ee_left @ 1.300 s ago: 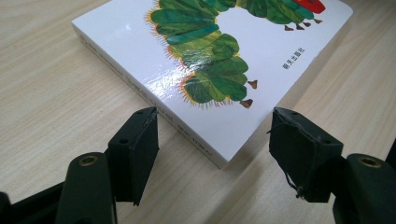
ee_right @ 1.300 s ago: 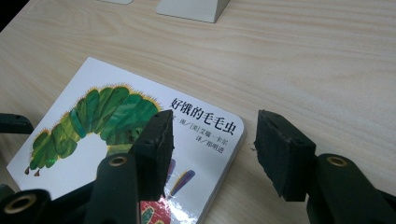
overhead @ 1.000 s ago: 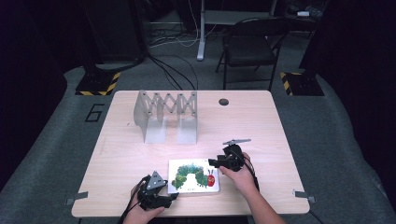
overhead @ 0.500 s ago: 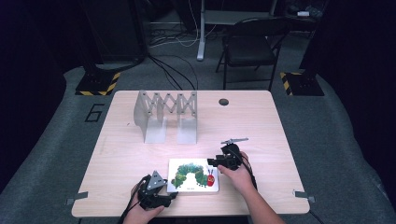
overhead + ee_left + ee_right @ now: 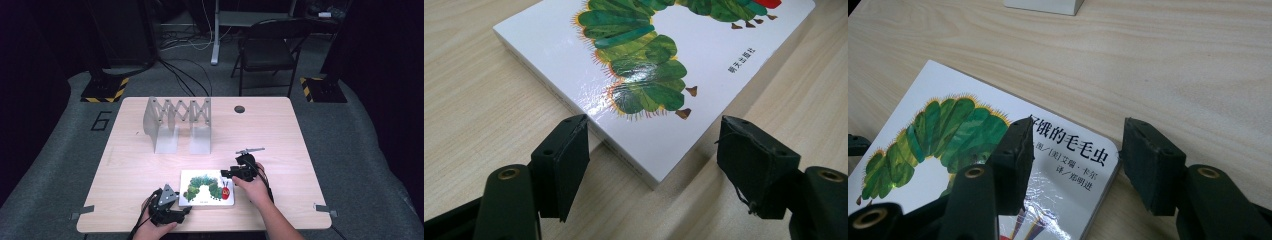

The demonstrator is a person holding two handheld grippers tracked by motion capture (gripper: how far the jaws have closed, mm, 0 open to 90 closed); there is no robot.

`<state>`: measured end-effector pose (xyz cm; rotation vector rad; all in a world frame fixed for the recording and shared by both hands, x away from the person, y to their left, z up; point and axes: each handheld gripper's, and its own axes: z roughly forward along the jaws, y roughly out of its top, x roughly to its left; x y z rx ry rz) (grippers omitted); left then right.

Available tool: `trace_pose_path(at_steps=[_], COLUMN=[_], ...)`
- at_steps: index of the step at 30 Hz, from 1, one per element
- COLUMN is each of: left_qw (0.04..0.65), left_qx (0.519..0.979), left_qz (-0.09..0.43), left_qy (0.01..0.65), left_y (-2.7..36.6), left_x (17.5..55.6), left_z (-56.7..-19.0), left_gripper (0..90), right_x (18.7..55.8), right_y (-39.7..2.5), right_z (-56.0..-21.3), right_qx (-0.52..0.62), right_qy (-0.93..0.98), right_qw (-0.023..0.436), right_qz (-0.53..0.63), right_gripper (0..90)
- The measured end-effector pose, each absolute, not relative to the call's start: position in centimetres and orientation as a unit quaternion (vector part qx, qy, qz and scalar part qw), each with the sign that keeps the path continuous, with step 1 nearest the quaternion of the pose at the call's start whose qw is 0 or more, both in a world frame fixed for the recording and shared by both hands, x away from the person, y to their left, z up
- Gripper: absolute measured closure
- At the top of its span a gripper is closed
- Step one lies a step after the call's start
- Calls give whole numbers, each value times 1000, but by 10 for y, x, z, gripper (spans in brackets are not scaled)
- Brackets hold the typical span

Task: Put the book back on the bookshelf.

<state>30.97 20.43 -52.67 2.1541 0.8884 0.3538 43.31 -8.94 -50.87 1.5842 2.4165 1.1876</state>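
A picture book (image 5: 207,187) with a green caterpillar on its white cover lies flat on the worktop (image 5: 280,130), near the front edge, roughly midway between the front corners.

Left gripper (image 5: 186,210): held low at the book's front-left corner. In the left gripper view its jaws stand released, one on each side of that corner; the book (image 5: 659,70) corner points into the gap between them. Neither pad appears to press the cover. The left gripper (image 5: 654,150) sits just above the wood.

Right gripper (image 5: 223,173): at the book's far-right corner, the hand (image 5: 255,187) behind it resting over the worktop. In the right gripper view the jaws are also released. One jaw hangs over the cover beside the printed title, the other over bare wood just past the book's (image 5: 948,150) rounded corner. The right gripper (image 5: 1075,150) thus straddles that corner. Contact with the cover cannot be told.

An expanding metal rack (image 5: 177,122) stands upright toward the far-left part of the worktop, well apart from the book. Its white base (image 5: 1043,6) shows at the top of the right gripper view. A dark cable hole (image 5: 239,109) sits near the far edge.
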Motion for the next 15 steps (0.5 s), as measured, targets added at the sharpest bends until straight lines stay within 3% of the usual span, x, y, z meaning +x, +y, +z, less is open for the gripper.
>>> trace_pose_path(at_steps=[15], left_qw=[384], left_qx=[846], left_qz=[137], left_qy=[345], left_y=[203], left_x=[309], left_z=[-528], left_gripper=[246], right_x=[434], right_y=[-92], right_z=[-508], right_qx=[519], right_qy=[765], right_qw=[5], right_qz=[381], right_gripper=[521])
